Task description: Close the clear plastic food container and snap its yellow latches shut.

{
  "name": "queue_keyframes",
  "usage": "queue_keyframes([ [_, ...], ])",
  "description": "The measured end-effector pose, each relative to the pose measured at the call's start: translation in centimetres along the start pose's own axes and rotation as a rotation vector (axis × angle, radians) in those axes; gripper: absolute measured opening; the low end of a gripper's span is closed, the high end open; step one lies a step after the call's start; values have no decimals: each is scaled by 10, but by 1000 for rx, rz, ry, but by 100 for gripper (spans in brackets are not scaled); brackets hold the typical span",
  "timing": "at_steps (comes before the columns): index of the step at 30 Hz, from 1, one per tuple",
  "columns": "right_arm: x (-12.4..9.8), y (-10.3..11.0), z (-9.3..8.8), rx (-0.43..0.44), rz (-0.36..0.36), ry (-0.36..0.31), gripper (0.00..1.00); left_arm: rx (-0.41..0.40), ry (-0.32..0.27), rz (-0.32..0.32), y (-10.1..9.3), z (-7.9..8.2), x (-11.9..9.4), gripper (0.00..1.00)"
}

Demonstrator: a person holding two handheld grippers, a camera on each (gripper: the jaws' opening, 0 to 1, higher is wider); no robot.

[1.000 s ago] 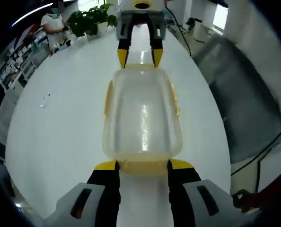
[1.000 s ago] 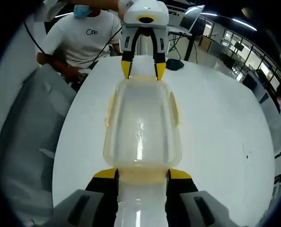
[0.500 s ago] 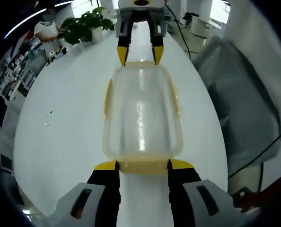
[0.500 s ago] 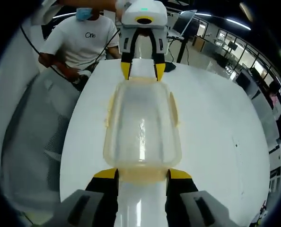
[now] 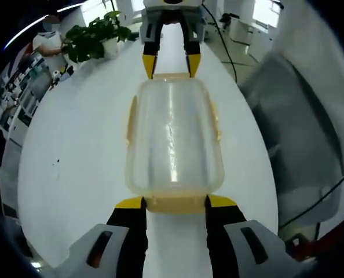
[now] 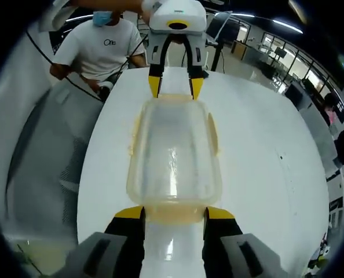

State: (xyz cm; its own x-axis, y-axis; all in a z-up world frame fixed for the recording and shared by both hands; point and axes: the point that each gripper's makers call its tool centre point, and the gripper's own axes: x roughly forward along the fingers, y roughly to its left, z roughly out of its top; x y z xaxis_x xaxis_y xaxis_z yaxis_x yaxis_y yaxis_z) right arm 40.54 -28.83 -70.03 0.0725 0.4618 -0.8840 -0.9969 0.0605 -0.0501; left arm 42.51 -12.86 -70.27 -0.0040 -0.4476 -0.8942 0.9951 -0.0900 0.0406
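The clear plastic food container (image 5: 173, 139) with its lid on runs lengthwise between my two grippers, over the white table (image 5: 73, 174). In the left gripper view my left gripper (image 5: 175, 202) is shut on the yellow end latch nearest to it, one jaw at each side. My right gripper (image 5: 171, 66) grips the far end latch. The right gripper view mirrors this: the container (image 6: 175, 147), my right gripper (image 6: 173, 213) on the near latch, my left gripper (image 6: 174, 87) at the far end. Yellow side latches (image 5: 130, 119) lie flat against the container's long walls.
A potted plant (image 5: 94, 37) stands at the table's far end. A person in a white shirt (image 6: 105, 49) sits beyond the table. A grey mesh chair (image 6: 39, 156) stands beside the table edge, and a black cable (image 5: 224, 40) runs past it.
The container keeps its place between both pairs of jaws while the table and room shift and shrink behind it; both grippers and the container have moved together, apparently upward.
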Motion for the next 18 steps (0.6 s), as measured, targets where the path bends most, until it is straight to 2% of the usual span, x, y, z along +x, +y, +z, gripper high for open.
queue_keyframes([
  [18,-30,-4,-71,-10,-2,-4,37,-11,1,-11,6,67,38,37],
])
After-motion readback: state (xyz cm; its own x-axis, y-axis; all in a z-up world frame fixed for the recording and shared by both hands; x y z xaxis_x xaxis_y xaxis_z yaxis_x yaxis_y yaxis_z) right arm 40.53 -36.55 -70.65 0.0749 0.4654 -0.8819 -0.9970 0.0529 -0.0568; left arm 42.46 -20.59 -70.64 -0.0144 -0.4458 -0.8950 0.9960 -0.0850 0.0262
